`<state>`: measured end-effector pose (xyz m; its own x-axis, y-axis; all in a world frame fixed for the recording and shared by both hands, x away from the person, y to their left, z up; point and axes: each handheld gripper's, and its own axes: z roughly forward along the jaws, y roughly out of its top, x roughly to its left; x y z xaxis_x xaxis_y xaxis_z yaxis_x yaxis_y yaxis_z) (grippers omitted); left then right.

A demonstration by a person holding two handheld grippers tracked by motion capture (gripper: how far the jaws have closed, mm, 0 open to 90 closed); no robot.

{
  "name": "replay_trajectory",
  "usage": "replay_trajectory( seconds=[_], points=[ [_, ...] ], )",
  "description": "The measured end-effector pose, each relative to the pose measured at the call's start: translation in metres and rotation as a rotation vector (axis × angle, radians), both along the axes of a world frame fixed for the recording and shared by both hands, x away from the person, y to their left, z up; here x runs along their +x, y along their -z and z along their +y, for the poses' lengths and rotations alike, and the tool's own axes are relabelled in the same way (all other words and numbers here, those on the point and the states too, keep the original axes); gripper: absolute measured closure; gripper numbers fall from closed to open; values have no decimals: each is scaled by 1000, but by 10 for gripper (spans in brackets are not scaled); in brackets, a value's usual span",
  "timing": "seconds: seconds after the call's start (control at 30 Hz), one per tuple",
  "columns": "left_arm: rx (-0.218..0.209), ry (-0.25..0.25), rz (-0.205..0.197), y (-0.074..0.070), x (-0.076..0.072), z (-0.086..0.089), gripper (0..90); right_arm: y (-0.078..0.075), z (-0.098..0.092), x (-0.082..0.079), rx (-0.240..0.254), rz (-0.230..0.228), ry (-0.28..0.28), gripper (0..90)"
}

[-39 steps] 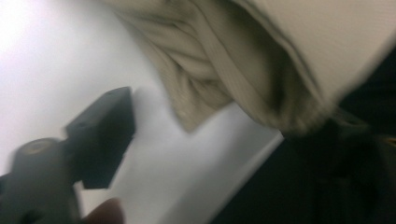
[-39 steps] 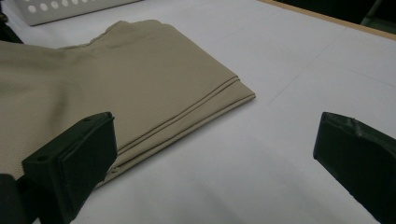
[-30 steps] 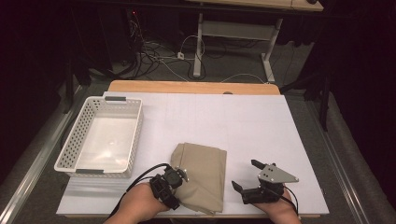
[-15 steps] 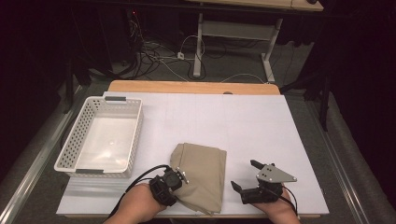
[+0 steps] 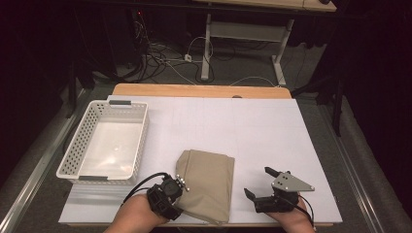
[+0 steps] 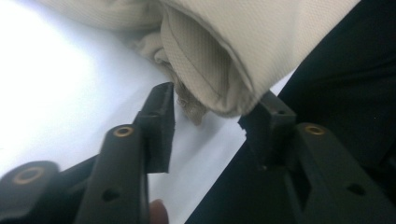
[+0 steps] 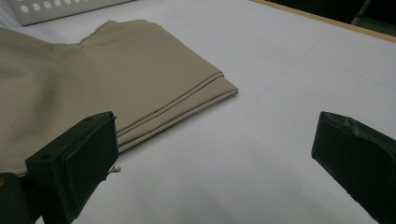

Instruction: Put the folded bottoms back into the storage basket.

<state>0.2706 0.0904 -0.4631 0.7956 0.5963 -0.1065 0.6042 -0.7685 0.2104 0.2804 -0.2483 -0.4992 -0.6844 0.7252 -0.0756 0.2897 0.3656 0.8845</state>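
A folded beige cloth (image 5: 208,182) lies on the white table near its front edge. My left gripper (image 5: 180,188) sits at the cloth's near left corner. In the left gripper view its jaws have just been opening and stand apart, and the bunched cloth edge (image 6: 210,70) hangs between the fingertips (image 6: 161,116) without being pinched. To the right of the cloth my right gripper (image 5: 257,182) rests wide open with nothing between its fingers. The right gripper view looks across the cloth's layered edge (image 7: 140,93) from between that gripper's (image 7: 219,144) jaws.
A white perforated basket (image 5: 73,154) stands at the left of the table, with nothing in it. The table's wooden far edge (image 5: 201,90) lies beyond a wide stretch of white surface (image 5: 252,126). Cables and desk legs are on the floor behind.
The left hand has edged slightly leftward at the cloth's near corner. The cloth and the right gripper stay where they were.
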Motion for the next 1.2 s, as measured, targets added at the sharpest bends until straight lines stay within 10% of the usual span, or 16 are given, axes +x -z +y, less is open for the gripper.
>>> replay_trajectory(
  seconds=[0.4, 0.57, 0.83, 1.2],
  points=[
    [-38, -2, 13, -7, 1, 0, 378, 2, -2, 0, -8, 6, 7, 6],
    [8, -26, 6, 1, 6, -1, 365, 3, -2, 1, -12, 9, 5, 7],
    [7, -92, 124, 20, 29, -7, 276, 4, 1, 2, -13, 10, 0, 7],
    [-22, -42, 93, 18, 25, -15, 517, 4, 3, 1, -19, 8, -11, 7]
  ],
)
